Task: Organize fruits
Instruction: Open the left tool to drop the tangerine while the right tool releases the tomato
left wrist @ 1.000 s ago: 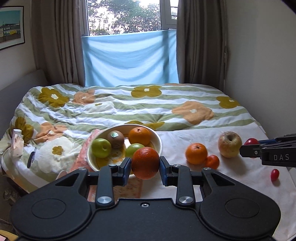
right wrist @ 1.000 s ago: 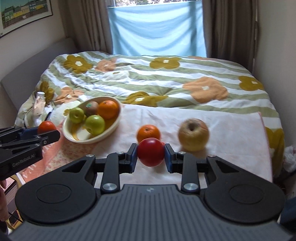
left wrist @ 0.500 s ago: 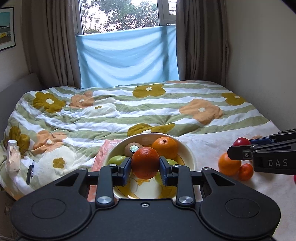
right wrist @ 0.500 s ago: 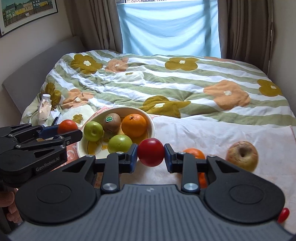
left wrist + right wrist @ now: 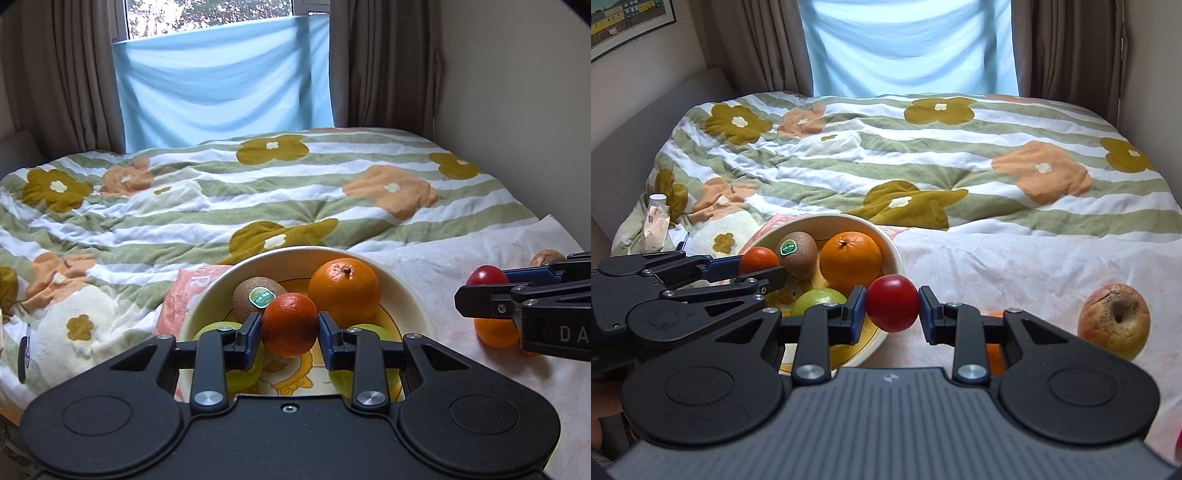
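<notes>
Now nearer bowl (image 5: 221, 291): both hand-held grippers clamping fruit; kiwi (image 5: 258, 297) sticker print perhaps unreadable

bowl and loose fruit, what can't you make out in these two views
- Green apples in the bowl: left wrist view, mostly behind the left hand-held gripper.
- Orange on the cloth: right wrist view, mostly behind the right hand-held gripper.
- Kiwi sticker: print too small.
</notes>
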The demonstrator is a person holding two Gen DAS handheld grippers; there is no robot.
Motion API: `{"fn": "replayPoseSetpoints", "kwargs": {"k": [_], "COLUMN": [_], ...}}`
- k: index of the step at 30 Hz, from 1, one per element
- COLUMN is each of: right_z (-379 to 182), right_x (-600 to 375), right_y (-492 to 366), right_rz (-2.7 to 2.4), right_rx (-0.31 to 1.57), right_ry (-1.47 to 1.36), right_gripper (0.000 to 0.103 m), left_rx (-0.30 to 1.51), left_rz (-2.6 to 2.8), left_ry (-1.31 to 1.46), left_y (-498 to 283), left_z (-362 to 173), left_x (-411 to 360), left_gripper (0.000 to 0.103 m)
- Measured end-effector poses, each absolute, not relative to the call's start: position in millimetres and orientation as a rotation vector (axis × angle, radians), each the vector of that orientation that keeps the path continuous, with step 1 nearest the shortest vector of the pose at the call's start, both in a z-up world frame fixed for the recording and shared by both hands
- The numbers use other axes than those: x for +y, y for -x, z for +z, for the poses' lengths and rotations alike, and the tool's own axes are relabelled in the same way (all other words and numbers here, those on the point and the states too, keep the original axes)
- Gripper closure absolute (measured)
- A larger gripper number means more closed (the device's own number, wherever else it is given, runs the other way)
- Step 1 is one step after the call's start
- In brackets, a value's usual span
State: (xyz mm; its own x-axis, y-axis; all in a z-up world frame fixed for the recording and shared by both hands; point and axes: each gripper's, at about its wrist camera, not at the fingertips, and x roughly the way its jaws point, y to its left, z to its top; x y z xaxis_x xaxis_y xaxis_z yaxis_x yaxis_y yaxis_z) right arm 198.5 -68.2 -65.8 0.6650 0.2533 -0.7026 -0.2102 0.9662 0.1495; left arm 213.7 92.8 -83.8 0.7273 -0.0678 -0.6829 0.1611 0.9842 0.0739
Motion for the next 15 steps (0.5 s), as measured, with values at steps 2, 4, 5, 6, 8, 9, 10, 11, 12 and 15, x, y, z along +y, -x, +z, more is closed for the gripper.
{"fn": "replayPoseSetpoints", "kwargs": {"k": [2,4,5,6,8,9,10,11,12,15], "right_z": [-70,-73,-75,-75,-75,-74,-74,-73,-72,-70], "right_x": [-67,-66,-66,-67,-66,-67,-66,-66,-66,-63], "right_y": [-202,-205,-206,-207,-209,-210,-211,-212,-213,-216], "right_rz": [0.252,0.243,0.239,0.235,0.229,0.227,0.226,0.225,0.225,0.231], "right_rx": [0.811,0.818,0.820,0.820,0.819,0.817,0.816,0.814,0.812,0.808], "right_ry": [-0.061,-0.062,-0.064,-0.063,-0.062,-0.063,-0.063,-0.062,-0.061,-0.052], "right_gripper": [0.058,0.058,0.058,0.058,0.058,0.058,0.058,0.058,0.058,0.058], "left_rx": [0.753,0.760,0.759,0.753,0.720,0.695,0.688,0.690,0.692,0.697], "left_rz": [-0.137,-0.149,-0.155,-0.162,-0.157,-0.157,-0.160,-0.161,-0.160,-0.150], "left_ry": [-0.138,-0.139,-0.136,-0.133,-0.128,-0.126,-0.125,-0.122,-0.117,-0.109], "left_y": [-218,-221,-222,-221,-217,-214,-212,-211,-210,-207], "left_z": [-87,-90,-90,-90,-86,-83,-80,-79,-77,-73], "left_x": [92,91,92,93,95,97,98,99,101,105], "left_gripper": [0.067,0.065,0.061,0.042,0.009,0.006,0.006,0.006,0.006,0.005]}}
